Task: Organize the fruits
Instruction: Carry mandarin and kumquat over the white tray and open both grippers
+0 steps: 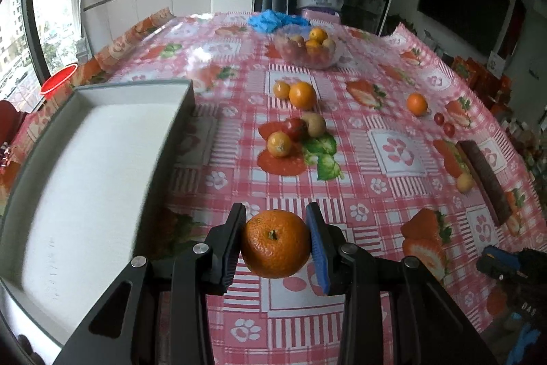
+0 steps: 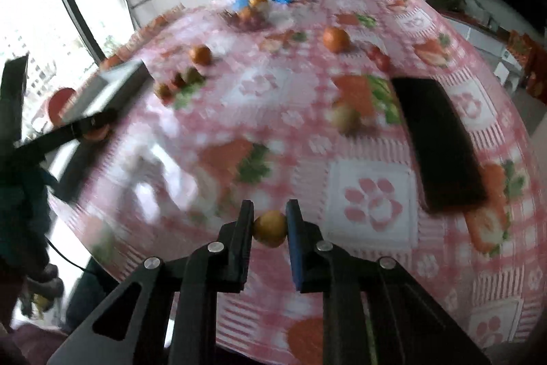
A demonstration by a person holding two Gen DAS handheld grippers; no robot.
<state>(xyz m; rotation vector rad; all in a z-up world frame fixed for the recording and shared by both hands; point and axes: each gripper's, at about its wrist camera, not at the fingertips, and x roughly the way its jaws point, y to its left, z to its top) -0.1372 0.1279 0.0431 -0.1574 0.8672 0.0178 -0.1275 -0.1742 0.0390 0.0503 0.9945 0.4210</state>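
My left gripper [image 1: 276, 243] is shut on a large orange [image 1: 276, 243], held above the tablecloth just right of the white tray [image 1: 85, 180]. My right gripper [image 2: 270, 228] is shut on a small yellow-orange fruit [image 2: 270, 228], held over the table; this view is motion-blurred. Loose fruits lie mid-table: two oranges [image 1: 297, 94], a tomato, a kiwi and a small orange [image 1: 279, 144], and another orange [image 1: 417, 104]. A clear bowl [image 1: 309, 52] of fruit stands at the back.
A dark tray [image 2: 441, 142] lies on the right side of the table, also seen in the left wrist view [image 1: 485, 182]. A pale fruit [image 1: 465, 183] sits beside it. Two cherry tomatoes [image 1: 444, 124] lie nearby. A blue cloth [image 1: 273, 19] lies behind the bowl.
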